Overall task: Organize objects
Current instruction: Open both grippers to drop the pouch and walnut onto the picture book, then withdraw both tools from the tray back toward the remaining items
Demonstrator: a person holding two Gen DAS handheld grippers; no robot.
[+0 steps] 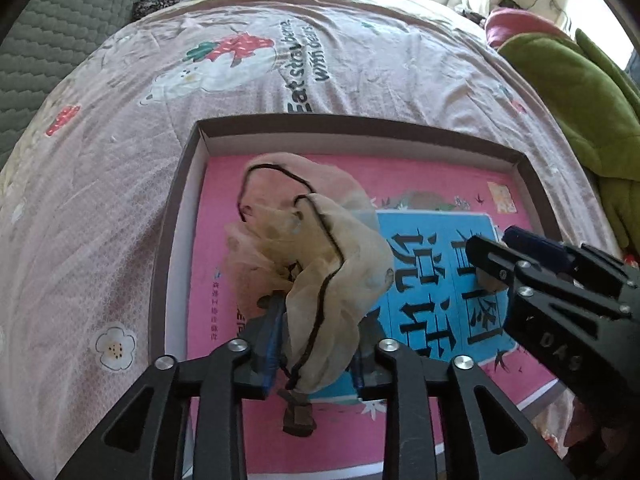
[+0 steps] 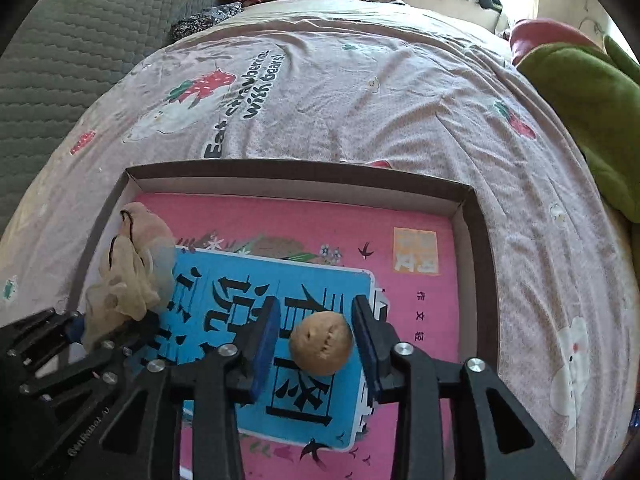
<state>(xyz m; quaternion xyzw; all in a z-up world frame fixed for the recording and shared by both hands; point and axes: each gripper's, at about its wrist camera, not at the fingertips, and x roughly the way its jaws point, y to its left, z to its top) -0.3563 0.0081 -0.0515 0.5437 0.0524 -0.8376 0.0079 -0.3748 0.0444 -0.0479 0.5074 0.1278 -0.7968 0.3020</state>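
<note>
Pouch [image 1: 308, 264]: soft, light gauze; take by the gathered neck
Ball [image 2: 321, 342]: small, likely rolls
Left gripper [image 1: 316, 352]: parted, pouch loose between
Right gripper [image 2: 316, 344]: parted around ball, no contact
Box [image 2: 478, 240]: holds both

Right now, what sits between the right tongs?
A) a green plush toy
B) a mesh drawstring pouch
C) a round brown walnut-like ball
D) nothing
C: in the right wrist view a round brown ball lies on the pink book in the box, between the right tongs, with gaps showing at both blue pads; the mesh pouch is at the left tongs.
</note>
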